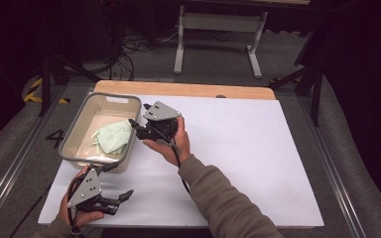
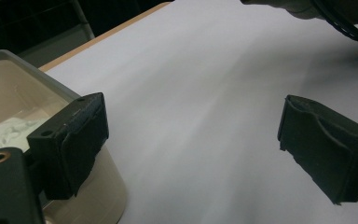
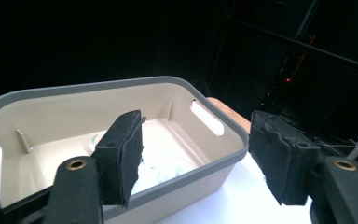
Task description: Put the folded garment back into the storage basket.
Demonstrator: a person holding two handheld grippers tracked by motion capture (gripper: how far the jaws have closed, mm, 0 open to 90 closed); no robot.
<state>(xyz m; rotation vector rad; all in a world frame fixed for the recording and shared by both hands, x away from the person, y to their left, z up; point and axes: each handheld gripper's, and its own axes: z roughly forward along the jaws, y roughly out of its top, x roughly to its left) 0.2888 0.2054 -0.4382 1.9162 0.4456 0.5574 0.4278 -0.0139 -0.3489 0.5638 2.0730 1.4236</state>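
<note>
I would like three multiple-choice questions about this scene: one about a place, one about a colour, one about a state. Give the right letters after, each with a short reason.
1. Where does the pale green cloth lie?
A. inside the tub
B. on the white table sheet
C. between the jaws of the left gripper

2. What colour is the tub's rim?
A. red
B. grey
C. yellow

3. How do the jaws of the right gripper stand?
A. shut on the cloth
B. shut on the tub's rim
C. apart, with nothing between them

Answers:
1 A: the high view shows the cloth on the tub's floor.
2 B: a grey band runs around the beige walls, clear in the right gripper view.
3 C: the right gripper view shows a wide gap between its pads, above the tub's near wall, gripping nothing.
</note>
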